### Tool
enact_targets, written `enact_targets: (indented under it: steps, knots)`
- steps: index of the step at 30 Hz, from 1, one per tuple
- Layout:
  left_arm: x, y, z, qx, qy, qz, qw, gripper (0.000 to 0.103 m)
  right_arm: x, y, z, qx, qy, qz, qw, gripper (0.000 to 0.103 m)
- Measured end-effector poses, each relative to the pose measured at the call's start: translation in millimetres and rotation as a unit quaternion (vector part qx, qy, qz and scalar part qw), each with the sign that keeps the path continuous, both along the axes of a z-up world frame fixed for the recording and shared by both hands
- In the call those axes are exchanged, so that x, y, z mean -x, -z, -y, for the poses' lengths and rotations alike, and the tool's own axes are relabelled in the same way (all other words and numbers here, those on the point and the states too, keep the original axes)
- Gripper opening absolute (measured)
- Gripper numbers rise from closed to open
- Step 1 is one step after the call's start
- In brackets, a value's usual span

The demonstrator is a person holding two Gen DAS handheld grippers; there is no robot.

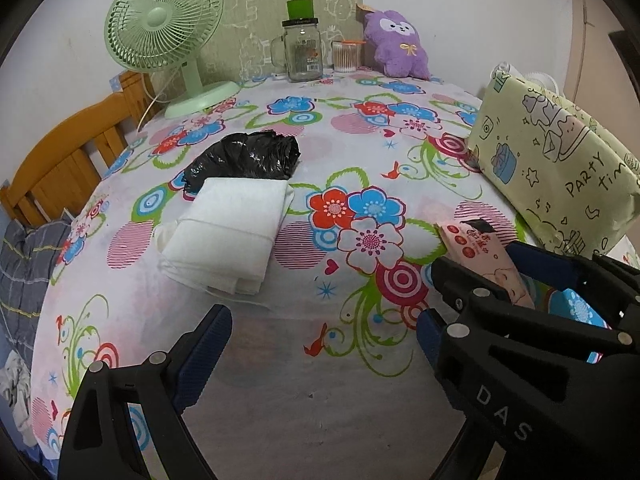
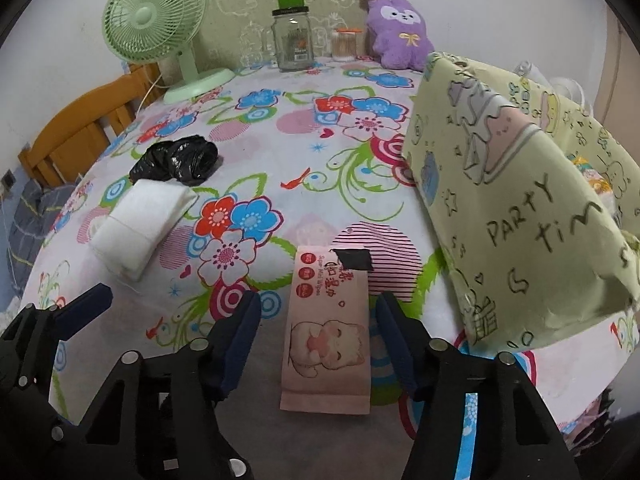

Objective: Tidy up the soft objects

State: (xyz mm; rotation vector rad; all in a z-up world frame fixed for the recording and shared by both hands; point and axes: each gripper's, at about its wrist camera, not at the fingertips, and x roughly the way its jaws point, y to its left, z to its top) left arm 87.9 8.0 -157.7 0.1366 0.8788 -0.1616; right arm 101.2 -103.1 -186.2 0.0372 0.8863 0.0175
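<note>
A pink wipes pack [image 2: 326, 320] lies flat on the floral tablecloth [image 2: 280, 148]. It sits between the fingers of my right gripper [image 2: 318, 304], with a gap on each side, so the jaws stand open around it. A folded white cloth [image 1: 228, 232] rests left of centre, and a crumpled black plastic bag [image 1: 248, 156] touches its far end. My left gripper [image 1: 322, 324] hangs open over bare tablecloth just in front of the white cloth, with nothing between its fingers. A yellow-green "PARTY" paper bag [image 2: 520, 200] stands at the right, its mouth hidden.
Along the far wall stand a green desk fan [image 1: 164, 28], a glass jar [image 1: 302, 52], a cotton-swab tub [image 1: 346, 56] and a purple plush toy [image 1: 396, 44]. A wooden chair back [image 1: 68, 156] and grey checked fabric [image 1: 24, 264] lie past the table's left edge.
</note>
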Motion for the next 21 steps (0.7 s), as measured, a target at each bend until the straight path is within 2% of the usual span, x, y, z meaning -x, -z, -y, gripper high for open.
enact_targets:
  steps: [1,2,3,9,21]
  knots:
    - [-0.2,0.0,0.2,0.0,0.0,0.0,1.0,0.095,-0.4,0.1,-0.6,0.002,-0.001,0.001,1.0,0.054]
    - [-0.3,-0.2,0.7,-0.001,0.001,0.001,1.0,0.095,-0.9,0.0,-1.4,0.008,-0.001,0.003,1.0,0.045]
    - [-0.1,-0.4,1.4,-0.003,0.001,0.001,1.0,0.095,-1.1,-0.2,-2.0,0.01,-0.003,0.003,1.0,0.043]
    - [-2.8,-4.5,-0.8,-0.006,-0.005,0.007,0.9999,0.095,-4.3,-4.8,-4.1,0.005,-0.013,0.002,1.0,0.042]
    - [-20.8,-27.2,-11.8,-0.021,-0.024,0.033,0.9989,0.095,-19.1,-29.1,-15.9,-0.009,-0.024,0.032,0.999,0.042]
